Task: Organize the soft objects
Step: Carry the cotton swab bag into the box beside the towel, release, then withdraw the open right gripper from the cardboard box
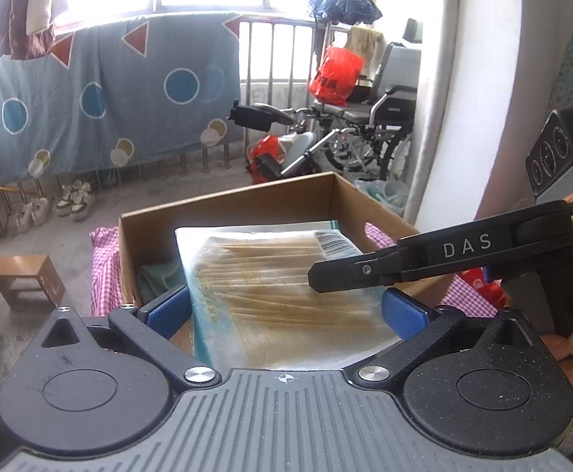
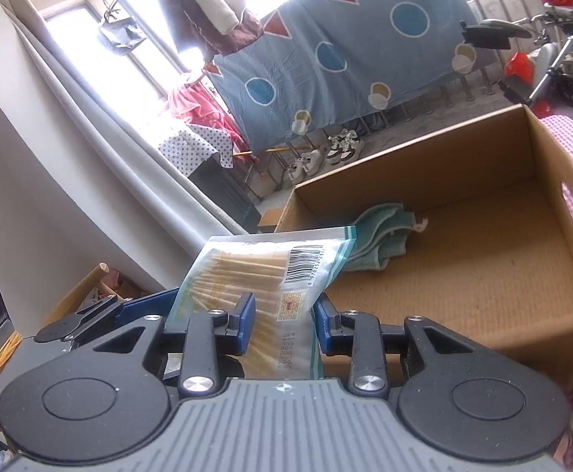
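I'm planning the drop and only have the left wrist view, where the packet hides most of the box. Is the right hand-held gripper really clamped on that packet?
Observer: Yes. In the right wrist view, both blue pads of the right hand-held gripper press on the packet of wooden sticks.
Operator: What is the teal scrap I glimpse inside the box?
Observer: A folded teal cloth, lying by the far left corner of the cardboard box.
Operator: Anything else in there?
Observer: Only the cloth shows on the box floor. The nearest strip is hidden behind the gripper.
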The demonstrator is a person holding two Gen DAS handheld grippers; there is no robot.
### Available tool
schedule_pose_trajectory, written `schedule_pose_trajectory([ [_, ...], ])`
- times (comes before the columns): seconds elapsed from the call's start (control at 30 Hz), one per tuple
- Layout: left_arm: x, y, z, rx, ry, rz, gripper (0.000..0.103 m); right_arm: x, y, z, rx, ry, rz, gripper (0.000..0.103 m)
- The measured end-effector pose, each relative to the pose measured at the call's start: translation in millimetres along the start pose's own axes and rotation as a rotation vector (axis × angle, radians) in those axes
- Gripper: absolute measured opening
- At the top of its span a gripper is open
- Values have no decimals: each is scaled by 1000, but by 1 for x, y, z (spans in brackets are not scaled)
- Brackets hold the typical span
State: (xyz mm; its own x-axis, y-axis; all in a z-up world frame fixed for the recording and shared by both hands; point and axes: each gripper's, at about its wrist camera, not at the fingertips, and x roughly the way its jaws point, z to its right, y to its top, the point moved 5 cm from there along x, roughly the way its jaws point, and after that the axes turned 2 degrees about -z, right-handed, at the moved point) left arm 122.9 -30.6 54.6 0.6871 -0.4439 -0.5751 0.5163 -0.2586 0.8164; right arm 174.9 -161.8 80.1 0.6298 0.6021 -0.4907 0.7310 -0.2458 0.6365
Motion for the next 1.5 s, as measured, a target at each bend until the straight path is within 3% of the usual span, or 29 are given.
schedule_pose_trajectory([
  [0.17, 31, 19, -18, -1, 11, -40, 103, 42, 35, 23, 29, -12, -97, 35],
  [0.27, 59, 21, -33, -29, -3, -114, 102, 71, 46, 42, 44, -43, -163, 34],
  [0.37, 84, 17, -48, -59, -15, -176, 103, 103, 50, 62, 79, -57, -242, 34],
  [0.6, 130, 6, -71, -70, 62, -297, 103, 169, 37, 113, 165, -133, -443, 34],
  [0.8, 105, 7, -82, -111, 64, -250, 103, 185, 23, 128, 170, -202, -556, 34],
  [1.03, 53, 5, -100, -192, 72, -127, 103, 201, 13, 118, 106, -268, -688, 34],
  [1.5, 15, -37, -124, -325, 57, -60, 103, 218, 15, 83, 17, -311, -681, 36],
])
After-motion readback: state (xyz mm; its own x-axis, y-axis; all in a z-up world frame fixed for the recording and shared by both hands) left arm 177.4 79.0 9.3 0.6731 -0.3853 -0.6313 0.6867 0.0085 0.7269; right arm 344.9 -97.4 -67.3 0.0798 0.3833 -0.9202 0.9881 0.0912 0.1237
